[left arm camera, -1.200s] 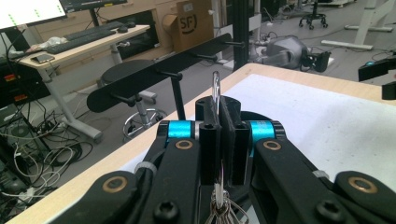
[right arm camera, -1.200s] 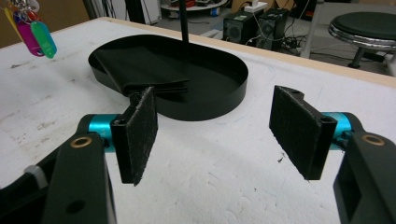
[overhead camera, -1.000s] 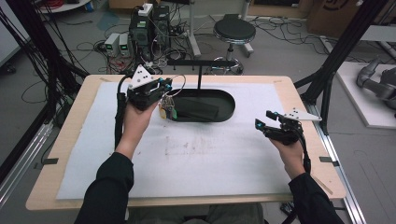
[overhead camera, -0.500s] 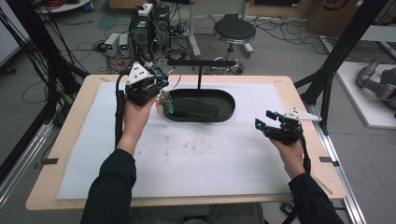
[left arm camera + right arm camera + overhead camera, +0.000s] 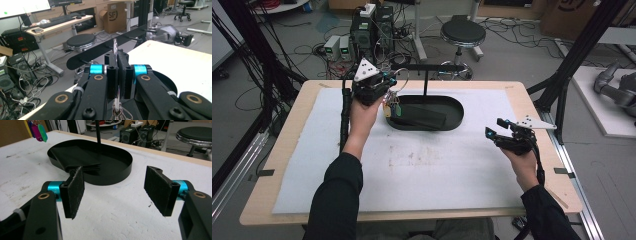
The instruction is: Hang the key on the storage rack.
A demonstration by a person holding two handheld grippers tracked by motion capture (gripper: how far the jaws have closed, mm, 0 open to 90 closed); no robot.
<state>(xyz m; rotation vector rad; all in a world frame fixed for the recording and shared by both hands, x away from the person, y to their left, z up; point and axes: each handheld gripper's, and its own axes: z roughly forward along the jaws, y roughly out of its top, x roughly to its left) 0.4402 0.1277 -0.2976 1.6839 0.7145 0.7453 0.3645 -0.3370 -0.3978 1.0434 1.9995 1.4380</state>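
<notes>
While pinched upright between left fingers (image 5: 117, 75), key ring (image 5: 115, 48) edge-on, tags (image 5: 393, 109) below; right fingers (image 5: 72, 192) spread.

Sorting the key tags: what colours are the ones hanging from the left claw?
Pink and green key tags, clearest in the right gripper view.

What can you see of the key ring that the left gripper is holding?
The key ring is a thin, shiny metal loop, standing upright on edge. The left gripper has its fingers shut on it, so the top of the loop rises above them and more wire rings hang below. In the high view, small coloured tags, green and orange among them, dangle from it above the left end of the black oval tray. It appears lifted, touching only the fingers.
</notes>
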